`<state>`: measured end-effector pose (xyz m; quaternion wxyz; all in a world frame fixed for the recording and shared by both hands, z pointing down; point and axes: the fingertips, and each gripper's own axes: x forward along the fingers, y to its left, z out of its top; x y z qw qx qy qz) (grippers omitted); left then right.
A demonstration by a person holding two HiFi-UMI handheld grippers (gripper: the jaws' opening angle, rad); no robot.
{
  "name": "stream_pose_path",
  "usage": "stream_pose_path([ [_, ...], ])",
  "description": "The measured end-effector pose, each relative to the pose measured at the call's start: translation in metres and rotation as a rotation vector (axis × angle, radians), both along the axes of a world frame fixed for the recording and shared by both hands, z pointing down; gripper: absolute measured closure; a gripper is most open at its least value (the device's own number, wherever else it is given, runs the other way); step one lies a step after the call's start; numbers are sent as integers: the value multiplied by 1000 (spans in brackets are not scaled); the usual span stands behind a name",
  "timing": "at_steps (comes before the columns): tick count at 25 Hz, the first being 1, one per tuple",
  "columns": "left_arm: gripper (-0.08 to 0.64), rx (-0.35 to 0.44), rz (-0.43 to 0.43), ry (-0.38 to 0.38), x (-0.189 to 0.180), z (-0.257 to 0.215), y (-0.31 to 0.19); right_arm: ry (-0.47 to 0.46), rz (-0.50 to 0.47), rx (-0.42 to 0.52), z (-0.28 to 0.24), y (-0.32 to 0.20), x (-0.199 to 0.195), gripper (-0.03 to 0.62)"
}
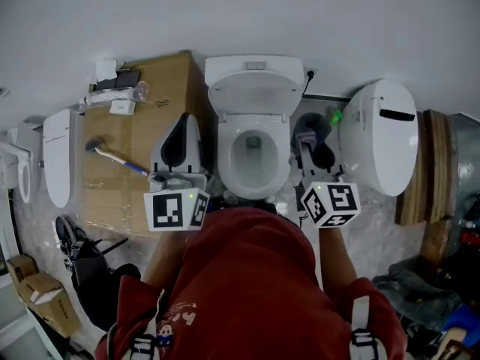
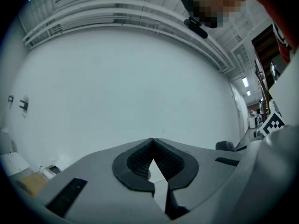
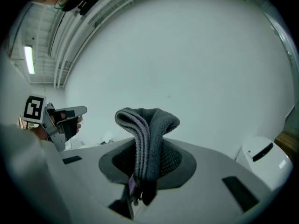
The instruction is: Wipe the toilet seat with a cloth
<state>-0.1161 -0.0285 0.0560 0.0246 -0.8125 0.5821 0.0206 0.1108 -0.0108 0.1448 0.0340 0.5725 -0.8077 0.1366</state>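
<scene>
Grey cloth (image 3: 147, 125) is clamped in the right hand-held gripper (image 3: 140, 174), just right of the white toilet seat (image 1: 282, 153). On the seat's left, the left hand-held gripper (image 2: 152, 158) is closed and empty.

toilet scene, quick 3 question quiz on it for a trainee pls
1. True or false: the toilet lid stands raised.
2. Which claw grips the grey cloth? A left, B right.
3. Fill in: the brush lies on the cardboard ____.
Key: 1 true; 2 B, the right claw; 3 box.
</scene>
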Motion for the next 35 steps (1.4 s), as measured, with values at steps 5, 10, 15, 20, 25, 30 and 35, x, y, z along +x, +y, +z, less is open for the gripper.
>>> stream_pose_path([
  [5, 548, 35, -6, -30, -5, -27, 0, 18, -20, 201, -83, -7, -10, 517],
  [10, 548, 52, -25, -24, -6, -29, -1, 92, -17, 349, -128, -9, -18, 517],
  [15, 548, 40, -24, -16, -7, -22, -2, 97, -30, 377, -132, -11, -27, 517],
  [20, 548, 40, -20, -13, -7, -19, -1, 95, -17, 376, -132, -9, -25, 517],
  [25, 548, 44, -13, -9, -4, -20, 1, 93, -10, 380, -134, -6, -23, 517],
  [30, 548, 41, 1, -5, 2, -19, 3, 103, -3, 385, -135, -1, -22, 517],
  [35, 548, 35, 7, -5, 4, -17, 7, 115, 0, 386, -132, 3, -24, 517],
])
